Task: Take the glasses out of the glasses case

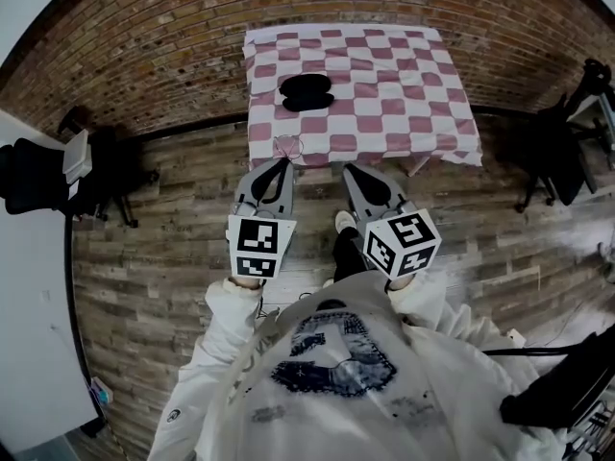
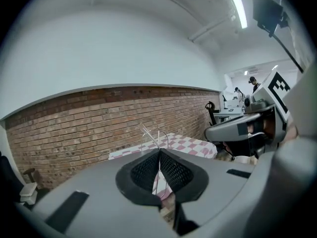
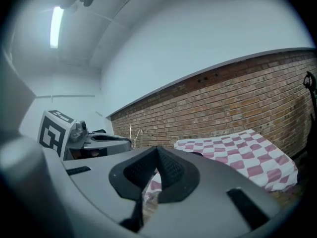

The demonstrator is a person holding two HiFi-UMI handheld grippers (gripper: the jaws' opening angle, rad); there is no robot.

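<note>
The black glasses case (image 1: 306, 91) lies open on the pink-and-white checked table (image 1: 404, 84), toward its left side. Thin wire-framed glasses (image 1: 288, 147) hang in the air in front of the table's near edge, pinched in my left gripper (image 1: 285, 163). In the left gripper view the wire frame (image 2: 154, 135) sticks up from the tip of the left gripper (image 2: 159, 153), whose pads are closed together on it. My right gripper (image 1: 348, 169) is beside it, shut with nothing in it. In its own view the right gripper (image 3: 157, 150) shows its pads meeting, and the glasses (image 3: 132, 133) stand off to the left.
Both grippers are held off the table, above the wooden floor (image 1: 173, 257). A brick wall (image 1: 144, 56) runs behind the table. A black chair (image 1: 38, 176) and white desk stand at the left, and more dark chairs (image 1: 567, 142) at the right.
</note>
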